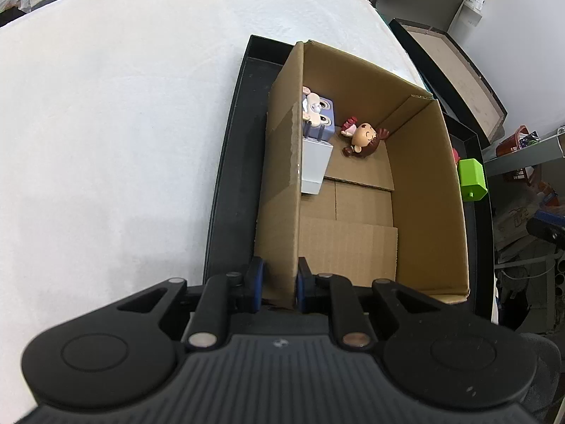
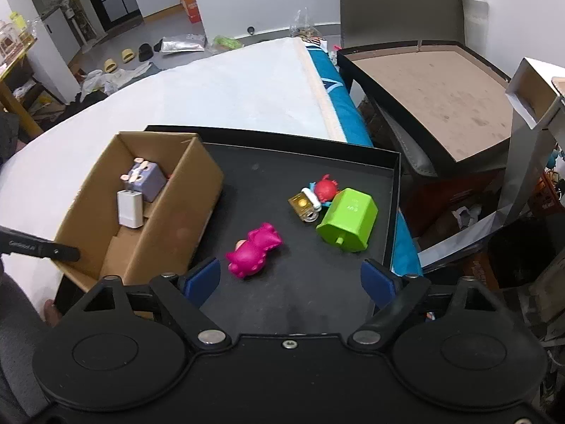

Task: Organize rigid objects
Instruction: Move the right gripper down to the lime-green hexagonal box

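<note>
A shallow tray (image 2: 317, 155) rests on a cloth-covered surface (image 2: 229, 88), occupying the centre of the right wrist view. A cardboard box (image 2: 176, 219) stands in the tray at its left side. Inside the box, a charger block (image 2: 130, 208) lies against the left wall, with a cube-shaped toy (image 2: 146, 180) touching it just behind. In the left wrist view, a doll figure (image 1: 363, 139) lies right of these, near the far right corner. On the open tray floor right of the box, a dinosaur toy (image 2: 255, 249) lies nearest the lower frame edge. Further right, a house-shaped block (image 2: 348, 221) lies tipped over, with a padlock (image 2: 304, 206) just left of it and a round figure (image 2: 325, 188) behind, all three close together.
</note>
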{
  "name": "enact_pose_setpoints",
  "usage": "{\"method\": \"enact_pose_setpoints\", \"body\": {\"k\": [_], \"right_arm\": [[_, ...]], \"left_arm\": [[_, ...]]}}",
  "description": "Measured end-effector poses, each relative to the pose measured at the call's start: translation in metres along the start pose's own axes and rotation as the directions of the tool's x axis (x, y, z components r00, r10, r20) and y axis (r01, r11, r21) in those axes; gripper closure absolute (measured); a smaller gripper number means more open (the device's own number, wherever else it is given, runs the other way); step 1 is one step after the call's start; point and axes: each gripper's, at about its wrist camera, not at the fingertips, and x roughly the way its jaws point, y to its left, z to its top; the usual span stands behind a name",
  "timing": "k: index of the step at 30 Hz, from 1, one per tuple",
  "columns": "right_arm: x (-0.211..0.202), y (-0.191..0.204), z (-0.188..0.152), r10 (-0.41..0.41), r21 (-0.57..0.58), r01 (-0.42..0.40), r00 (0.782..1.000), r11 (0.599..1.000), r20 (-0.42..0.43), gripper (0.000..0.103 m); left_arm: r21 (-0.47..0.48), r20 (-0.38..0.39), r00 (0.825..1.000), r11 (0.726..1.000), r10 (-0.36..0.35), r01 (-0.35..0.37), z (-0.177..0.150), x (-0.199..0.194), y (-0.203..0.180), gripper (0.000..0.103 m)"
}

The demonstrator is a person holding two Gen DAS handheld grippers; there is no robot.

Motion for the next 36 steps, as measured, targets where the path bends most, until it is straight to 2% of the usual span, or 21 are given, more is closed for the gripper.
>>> {"method": "enact_pose_setpoints", "body": {"k": [8, 14, 24, 36], "right_arm": [[0.021, -0.008, 0.012, -0.011, 0.004, 0.011, 1.0, 1.0, -0.02, 0.025], [0.041, -0.015, 0.022, -0.027, 0.009, 0.027, 0.999, 1.0, -0.032, 0.027], [0.071, -0.019, 0.034, -0.061, 0.031, 0.064, 0.995, 0.997, -0.074, 0.043], [0.092, -0.019, 0.044, -0.108, 0.026, 0.111, 0.99, 0.994, -0.091, 0.043]], "left_arm": [[-0.002, -0.001, 1.0, 1.0, -0.005, 0.005, -0.001, 0.0, 0.001, 0.086], [0.001, -0.003, 1.0, 1.0, 0.0, 0.0, -0.001, 0.001, 0.0, 0.086], [-0.002, -0.001, 1.0, 1.0, -0.007, 0.007, -0.001, 0.001, 0.0, 0.085], [-0.008, 0.002, 1.0, 1.0, -0.014, 0.014, -0.003, 0.0, 0.001, 0.085]]}}
